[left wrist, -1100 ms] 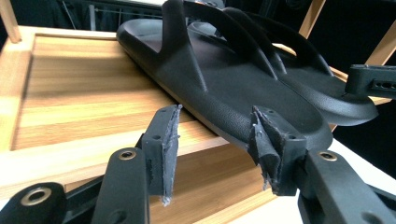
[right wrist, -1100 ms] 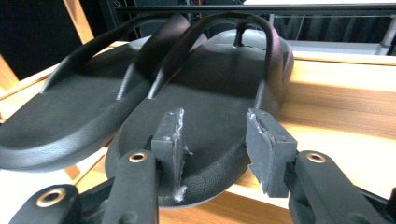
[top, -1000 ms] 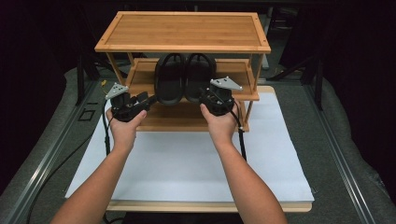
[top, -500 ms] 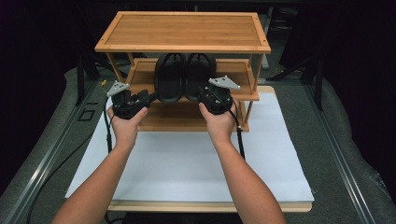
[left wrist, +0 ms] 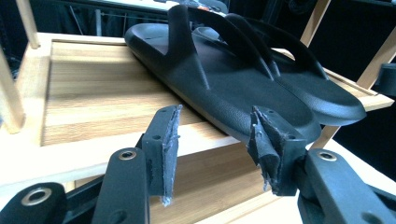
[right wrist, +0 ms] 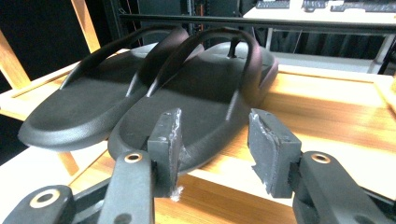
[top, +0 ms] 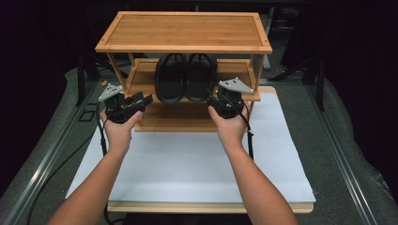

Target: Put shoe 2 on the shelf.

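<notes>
Two black flip-flops lie side by side on the middle shelf (top: pixel 141 77) of a bamboo rack (top: pixel 183 30), heels toward me. The left sandal (top: pixel 170 79) (left wrist: pixel 224 79) has its heel just beyond my left gripper (top: pixel 144 98) (left wrist: pixel 217 144), whose jaws stand open with nothing between them. The right sandal (top: pixel 199 79) (right wrist: pixel 201 88) has its heel overhanging the shelf edge close in front of my right gripper (top: pixel 213 97) (right wrist: pixel 217 144), also open and empty. Each gripper view also takes in the other sandal (left wrist: pixel 308 79) (right wrist: pixel 88 102) beside the near one.
The rack stands at the far edge of a white board (top: pixel 187 164) on the table. Its bottom shelf (top: pixel 173 119) sits just below both grippers, and slim bamboo posts (left wrist: pixel 9 93) frame the shelf's sides. Grey padding and a metal rail (top: pixel 51 154) flank the board.
Almost nothing: both hands hold nearly the same place before the middle shelf, with the left gripper drifted slightly left. Both stay open.
</notes>
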A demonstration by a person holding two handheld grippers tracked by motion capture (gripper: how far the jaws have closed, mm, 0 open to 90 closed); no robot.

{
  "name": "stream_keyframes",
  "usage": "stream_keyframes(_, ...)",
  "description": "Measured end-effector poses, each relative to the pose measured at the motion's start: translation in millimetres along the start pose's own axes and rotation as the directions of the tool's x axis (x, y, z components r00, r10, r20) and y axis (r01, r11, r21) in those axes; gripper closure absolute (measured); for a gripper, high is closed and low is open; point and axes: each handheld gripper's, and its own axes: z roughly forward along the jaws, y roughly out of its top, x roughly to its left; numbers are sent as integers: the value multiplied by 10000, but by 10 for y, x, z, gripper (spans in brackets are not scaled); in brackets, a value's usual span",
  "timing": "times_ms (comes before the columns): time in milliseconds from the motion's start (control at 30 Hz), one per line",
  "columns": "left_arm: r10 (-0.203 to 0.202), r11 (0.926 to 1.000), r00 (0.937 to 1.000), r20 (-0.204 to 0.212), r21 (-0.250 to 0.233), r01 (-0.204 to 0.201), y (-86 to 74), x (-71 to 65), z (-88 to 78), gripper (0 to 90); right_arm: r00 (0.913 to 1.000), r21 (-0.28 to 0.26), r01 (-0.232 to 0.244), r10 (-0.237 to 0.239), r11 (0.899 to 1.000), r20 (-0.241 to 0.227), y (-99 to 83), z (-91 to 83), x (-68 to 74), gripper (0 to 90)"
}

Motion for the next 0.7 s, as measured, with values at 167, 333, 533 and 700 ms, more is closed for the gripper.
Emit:
stream_keyframes(167, 45, 10000, 10000, 65, -42, -45, -6, 1, -84, 508, 9998, -2, 182, -182, 9998, 55, -4, -147, -41, 537)
stream_keyframes(333, 146, 9999, 9998, 169, -44, -145, -35, -12, -173, 499, 9997, 35, 202, -202, 9998, 96, -62, -292, -111, 536)
stream_keyframes(533, 256, 9997, 9994, 246, -1, -256, -107, -6, -315, 493, 9975, 233, 576, -584, 9981, 389, -208, -498, -179, 531)
stream_keyframes(700, 307, 9995, 9994, 171, 83, -308, -170, 41, -456, 485, 9968, 293, 600, -614, 9978, 506, -356, -697, -286, 528)
